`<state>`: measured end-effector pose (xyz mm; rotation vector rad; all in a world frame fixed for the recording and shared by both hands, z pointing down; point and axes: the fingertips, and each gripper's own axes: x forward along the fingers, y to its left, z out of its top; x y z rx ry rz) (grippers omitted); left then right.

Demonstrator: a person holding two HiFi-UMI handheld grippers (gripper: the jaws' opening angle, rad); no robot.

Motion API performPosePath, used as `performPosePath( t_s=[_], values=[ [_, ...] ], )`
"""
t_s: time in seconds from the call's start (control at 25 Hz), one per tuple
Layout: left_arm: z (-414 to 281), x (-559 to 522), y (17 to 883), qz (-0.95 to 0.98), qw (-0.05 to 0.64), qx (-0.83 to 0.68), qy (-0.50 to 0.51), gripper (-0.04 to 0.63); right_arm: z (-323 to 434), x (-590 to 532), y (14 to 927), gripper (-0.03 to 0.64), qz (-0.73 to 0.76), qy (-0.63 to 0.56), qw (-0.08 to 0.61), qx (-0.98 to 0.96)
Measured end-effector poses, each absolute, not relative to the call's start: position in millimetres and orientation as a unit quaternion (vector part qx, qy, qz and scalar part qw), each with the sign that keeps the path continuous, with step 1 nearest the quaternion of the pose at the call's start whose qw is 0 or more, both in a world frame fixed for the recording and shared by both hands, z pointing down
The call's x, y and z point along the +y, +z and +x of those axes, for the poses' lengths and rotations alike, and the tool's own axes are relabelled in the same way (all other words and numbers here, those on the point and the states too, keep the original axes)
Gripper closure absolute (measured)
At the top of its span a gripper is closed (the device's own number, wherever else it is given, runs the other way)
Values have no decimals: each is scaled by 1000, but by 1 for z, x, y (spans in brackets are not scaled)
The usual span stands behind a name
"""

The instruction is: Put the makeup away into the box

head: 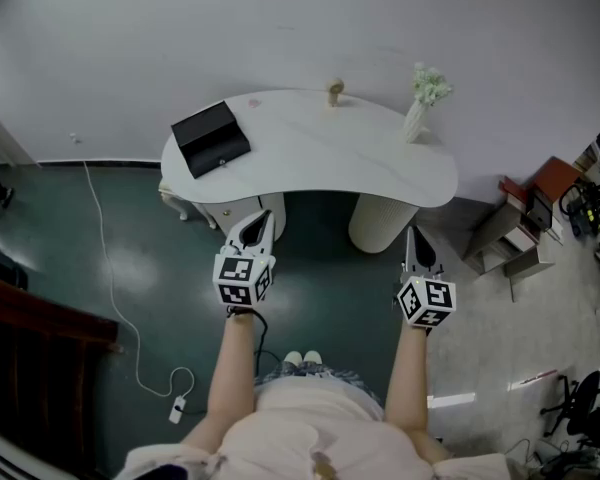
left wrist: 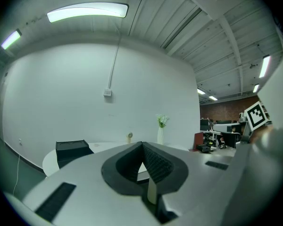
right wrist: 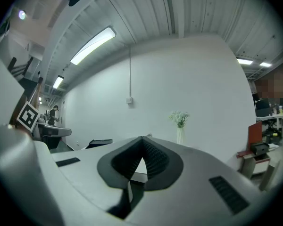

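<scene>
my left gripper [head: 261, 220] clenched shut with nothing in it, right gripper [head: 413, 236] same deal, both hanging just in front of the white table [head: 320, 163], black box [head: 211, 138] on its left end, small makeup item [head: 335, 92] at the far edge, flower vase [head: 416, 118] off to its right

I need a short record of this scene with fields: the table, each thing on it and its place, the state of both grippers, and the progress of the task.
table: white curved table, against the wall
box: black box, on the table's left end
small item: small object at the back edge, too small to identify
vase: white vase with flowers, right end
left gripper: shut, empty, in front of the table
right gripper: shut, empty, in front of the table
task: not begun, nothing held
</scene>
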<state>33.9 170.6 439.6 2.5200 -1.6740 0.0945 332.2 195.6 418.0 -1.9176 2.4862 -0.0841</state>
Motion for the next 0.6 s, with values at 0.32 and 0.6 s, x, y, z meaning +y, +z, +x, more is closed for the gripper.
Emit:
performPosePath(
  t_s=[0.32,0.6],
  values=[
    [30,174,447,829,62,-554,38,569,315,195,435,601,-587,-44,-2,809],
    [23,180,448,828,63,-555,40,569,290,197,428,446,-553,-48,11,831]
  ],
)
